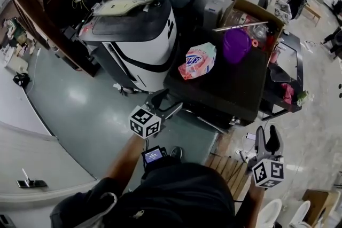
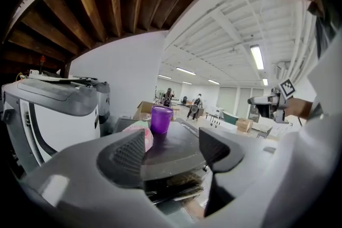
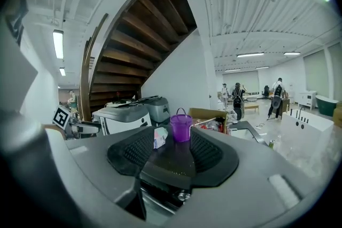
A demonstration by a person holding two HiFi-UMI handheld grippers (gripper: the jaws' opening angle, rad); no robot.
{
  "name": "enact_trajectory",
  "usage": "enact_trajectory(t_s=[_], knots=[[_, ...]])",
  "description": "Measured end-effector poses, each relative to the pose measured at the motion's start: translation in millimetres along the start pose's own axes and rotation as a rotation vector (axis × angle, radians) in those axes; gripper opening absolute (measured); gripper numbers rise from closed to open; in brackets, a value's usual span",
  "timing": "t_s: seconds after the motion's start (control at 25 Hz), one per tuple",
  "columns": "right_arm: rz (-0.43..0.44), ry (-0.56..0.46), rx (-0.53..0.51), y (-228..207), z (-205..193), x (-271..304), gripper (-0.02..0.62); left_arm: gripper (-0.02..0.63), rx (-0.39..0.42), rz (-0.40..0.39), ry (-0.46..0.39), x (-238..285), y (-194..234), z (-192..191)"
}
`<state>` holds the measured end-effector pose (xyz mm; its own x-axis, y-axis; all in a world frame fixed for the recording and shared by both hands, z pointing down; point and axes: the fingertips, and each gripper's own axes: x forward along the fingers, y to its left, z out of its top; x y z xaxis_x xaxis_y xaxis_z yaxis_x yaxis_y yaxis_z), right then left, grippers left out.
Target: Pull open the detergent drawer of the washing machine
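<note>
- The left gripper (image 1: pixel 168 101) has its jaws spread, with nothing between the pads.
- The right gripper (image 1: pixel 266 139) also has its jaws parted and grips nothing.
- The washer (image 1: pixel 230 83), black-topped, stands ahead of both pairs of jaws and apart from them. Its flat top shows through each gap.
- The left jaws are near the washer's front corner. The right jaws are farther from it, off its right side.
- The detergent drawer cannot be made out in any view. In the left gripper view, the washer's front under the top edge is dark and cluttered.
- A purple bucket (image 1: pixel 236 44) stands upright on the washer top, well beyond the jaws. In the right gripper view it sits in the middle of the gap. In the left gripper view it sits nearer the left jaw.
- A pink bag (image 1: pixel 199 60) lies on the top beside the bucket. In both gripper views it lines up with the left jaw's tip.
- A white machine (image 1: pixel 144 45) with a grey lid stands to the left of both pairs of jaws, beside the washer.
- A box (image 1: pixel 251 10) stands open beyond the bucket, farthest from the jaws.
</note>
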<state>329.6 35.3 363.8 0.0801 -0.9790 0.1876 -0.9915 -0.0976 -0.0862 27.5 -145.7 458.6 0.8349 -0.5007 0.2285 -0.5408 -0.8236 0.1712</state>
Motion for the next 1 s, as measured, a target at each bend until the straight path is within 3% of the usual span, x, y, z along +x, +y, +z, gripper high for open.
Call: enact_trajectory(t_s=[0.76, 1.0], knots=[[-0.131, 0.016, -0.06, 53, 13, 28, 0.192, 0.342, -0.101, -0.126, 0.054, 30, 75, -44], [-0.143, 0.044, -0.076, 60, 13, 32, 0.192, 0.342, -0.206, -0.14, 0.059, 40, 96, -66]])
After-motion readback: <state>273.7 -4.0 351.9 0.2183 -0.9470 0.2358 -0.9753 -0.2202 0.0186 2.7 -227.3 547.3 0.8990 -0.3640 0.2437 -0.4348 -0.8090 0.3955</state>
